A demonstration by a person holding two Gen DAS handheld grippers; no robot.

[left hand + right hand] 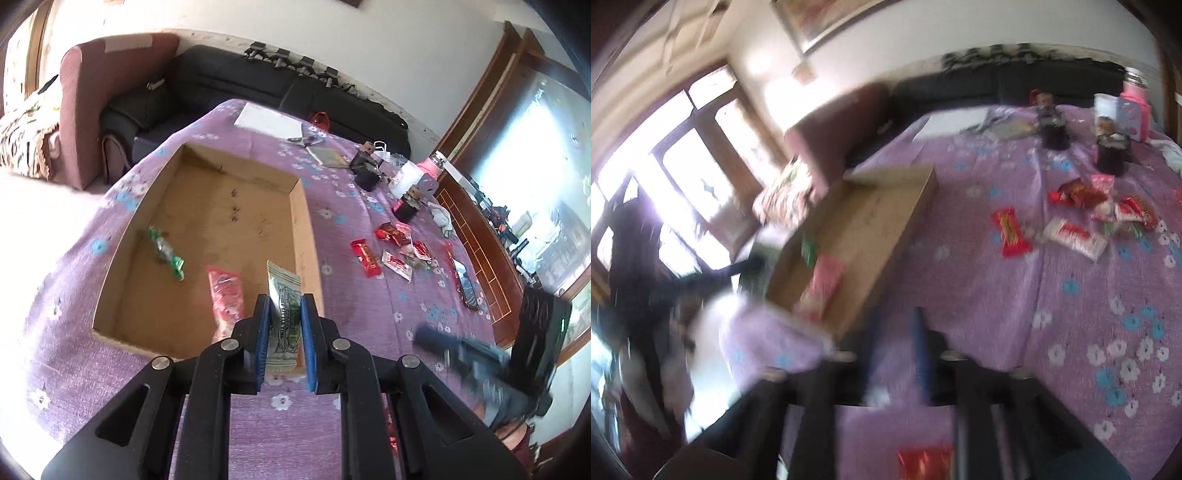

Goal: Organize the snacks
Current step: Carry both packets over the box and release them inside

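Left wrist view shows the left gripper (283,314) clamped on a pale cream snack wrapper with green print (283,295), held upright over the near right corner of the shallow brown cardboard box (301,218). Inside the box lie a green twist-wrapped candy (165,252) toward its left wall and a pink-red snack packet (226,295) just beside the held wrapper. The box sits on a purple flowered tablecloth (351,295). To the box's right, well apart from it, a red candy bar wrapper (365,257) and a white-and-red sachet (397,264) lie with a loose cluster of other red wrappers (393,233). The right gripper (894,354) hovers above the cloth near the box's near edge, too blurred to tell whether its fingers are apart.
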